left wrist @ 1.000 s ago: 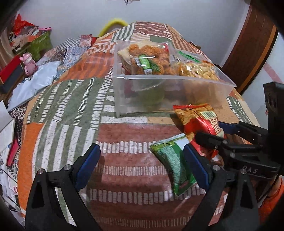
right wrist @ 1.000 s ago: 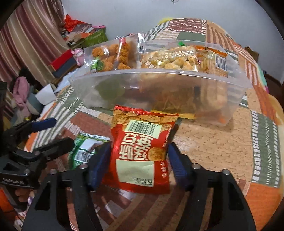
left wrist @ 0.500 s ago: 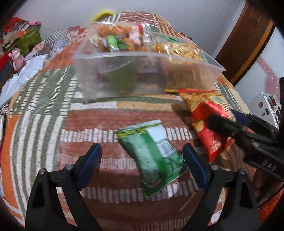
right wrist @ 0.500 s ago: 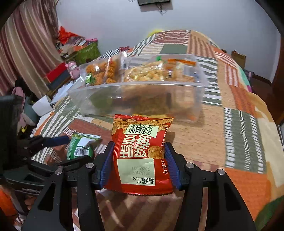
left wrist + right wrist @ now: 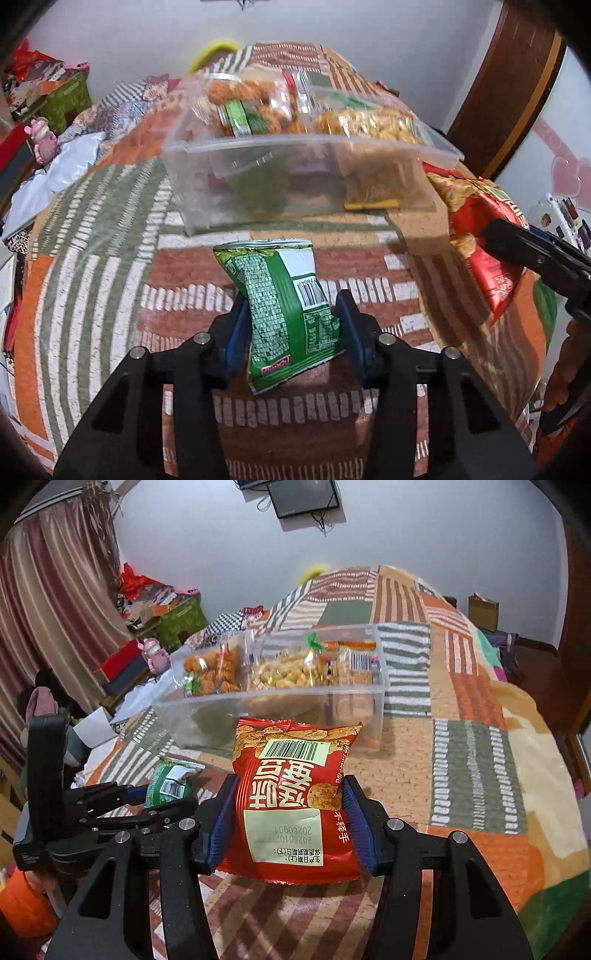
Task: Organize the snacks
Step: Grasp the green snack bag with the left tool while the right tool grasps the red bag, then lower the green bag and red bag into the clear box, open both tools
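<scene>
Now, low in the centre of the left wrist view, my left gripper [image 5: 291, 328] has just been closing and its blue pads pinch the green snack packet [image 5: 284, 310] at both sides; the packet is crumpled between them. In the right wrist view my right gripper [image 5: 290, 819] is clenched on the red snack packet [image 5: 295, 801], held upright at lower centre, clear of the patchwork bed cover [image 5: 472, 768]. Above both packets, mid-frame, sits the clear plastic bin [image 5: 280, 709], already holding bags of orange and yellow snacks. To do this step well, I judge I should lift each packet above the bin's near rim before moving across, keep the two grippers apart, and release only once each packet is over a free spot inside.
</scene>
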{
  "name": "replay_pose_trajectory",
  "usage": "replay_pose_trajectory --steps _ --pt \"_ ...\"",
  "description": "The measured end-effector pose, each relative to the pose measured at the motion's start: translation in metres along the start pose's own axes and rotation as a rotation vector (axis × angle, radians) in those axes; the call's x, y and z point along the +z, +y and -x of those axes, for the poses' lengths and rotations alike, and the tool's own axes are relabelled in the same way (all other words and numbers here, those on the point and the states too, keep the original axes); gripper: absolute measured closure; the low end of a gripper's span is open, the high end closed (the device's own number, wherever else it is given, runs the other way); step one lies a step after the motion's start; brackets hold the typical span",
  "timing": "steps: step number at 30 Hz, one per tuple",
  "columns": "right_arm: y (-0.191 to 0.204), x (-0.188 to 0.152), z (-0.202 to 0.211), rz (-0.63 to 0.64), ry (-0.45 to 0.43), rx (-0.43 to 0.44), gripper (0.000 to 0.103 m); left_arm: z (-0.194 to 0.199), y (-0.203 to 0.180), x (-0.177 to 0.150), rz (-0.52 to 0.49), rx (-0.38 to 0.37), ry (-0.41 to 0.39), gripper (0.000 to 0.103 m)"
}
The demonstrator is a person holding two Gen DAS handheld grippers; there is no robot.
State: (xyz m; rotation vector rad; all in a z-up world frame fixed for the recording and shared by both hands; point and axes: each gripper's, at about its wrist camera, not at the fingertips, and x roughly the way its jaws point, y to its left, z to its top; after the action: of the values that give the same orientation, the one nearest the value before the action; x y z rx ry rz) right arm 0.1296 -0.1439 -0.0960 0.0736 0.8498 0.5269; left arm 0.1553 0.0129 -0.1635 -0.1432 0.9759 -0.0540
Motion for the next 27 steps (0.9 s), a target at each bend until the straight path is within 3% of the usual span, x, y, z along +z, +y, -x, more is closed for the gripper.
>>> replay_pose_trajectory --steps 9,18,27 --pt "0.002 0.019 0.017 0.012 -0.073 0.006 0.051 0.031 0.001 0.023 0.001 -0.011 -0.096 0.060" --pt "0.000 0.051 0.018 0.020 -0.140 -0.002 0.051 0.051 -0.004 0.068 -0.006 -0.033 -0.182 0.060" --pt "0.001 0.078 0.002 0.045 -0.172 -0.013 0.051 0.040 -0.011 0.104 -0.028 -0.030 -0.217 0.060"
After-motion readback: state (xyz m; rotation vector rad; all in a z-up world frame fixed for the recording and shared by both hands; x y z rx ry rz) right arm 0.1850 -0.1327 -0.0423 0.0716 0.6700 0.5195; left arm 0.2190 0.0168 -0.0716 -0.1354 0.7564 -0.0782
